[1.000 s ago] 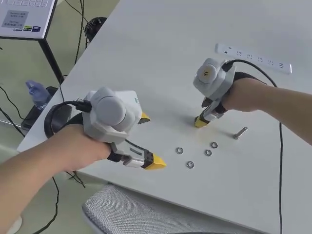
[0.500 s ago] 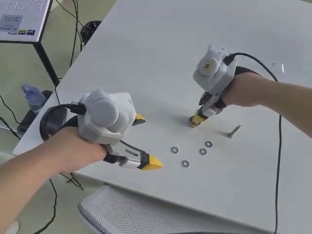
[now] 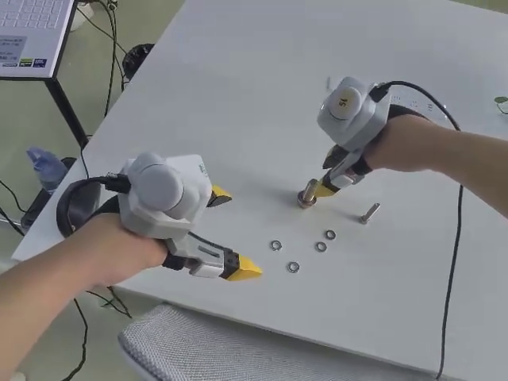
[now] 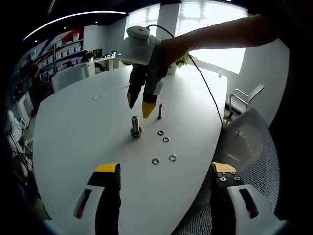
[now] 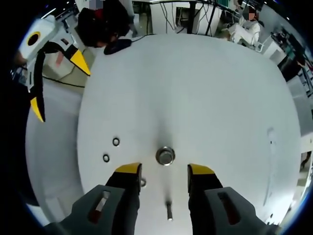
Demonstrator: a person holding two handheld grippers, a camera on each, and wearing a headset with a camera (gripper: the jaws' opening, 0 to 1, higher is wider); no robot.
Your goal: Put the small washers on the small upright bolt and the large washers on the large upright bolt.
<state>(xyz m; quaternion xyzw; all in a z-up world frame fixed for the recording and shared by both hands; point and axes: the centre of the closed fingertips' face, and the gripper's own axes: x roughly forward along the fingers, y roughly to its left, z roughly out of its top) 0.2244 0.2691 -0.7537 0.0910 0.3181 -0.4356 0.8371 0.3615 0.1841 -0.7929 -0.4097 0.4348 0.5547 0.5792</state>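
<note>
A large bolt [image 3: 306,194] [image 4: 135,126] [image 5: 165,155] stands upright on its head on the white table [image 3: 238,103]. My right gripper [image 3: 321,189] [image 4: 139,104] [image 5: 165,170] is open just behind it, jaws on either side but not touching. A small bolt [image 3: 369,213] [image 4: 159,111] [image 5: 168,210] lies on its side to the right. Several washers [image 3: 293,267] [image 4: 155,160] [image 5: 116,141] lie loose in front of the bolts. My left gripper [image 3: 232,232] [image 4: 165,169] [image 5: 58,85] is open and holds nothing, near the table's front edge, left of the washers.
A power strip [image 3: 421,99] lies on the table beyond the right hand. Off the left edge are a laptop [image 3: 32,36] on a stand, a blue bottle [image 3: 44,167] and cables. A grey chair [image 3: 198,349] sits below the front edge.
The right gripper's jaws were closed around the large bolt at the table; now they are apart and the bolt stands free. The head camera has shifted. The left gripper has kept its place.
</note>
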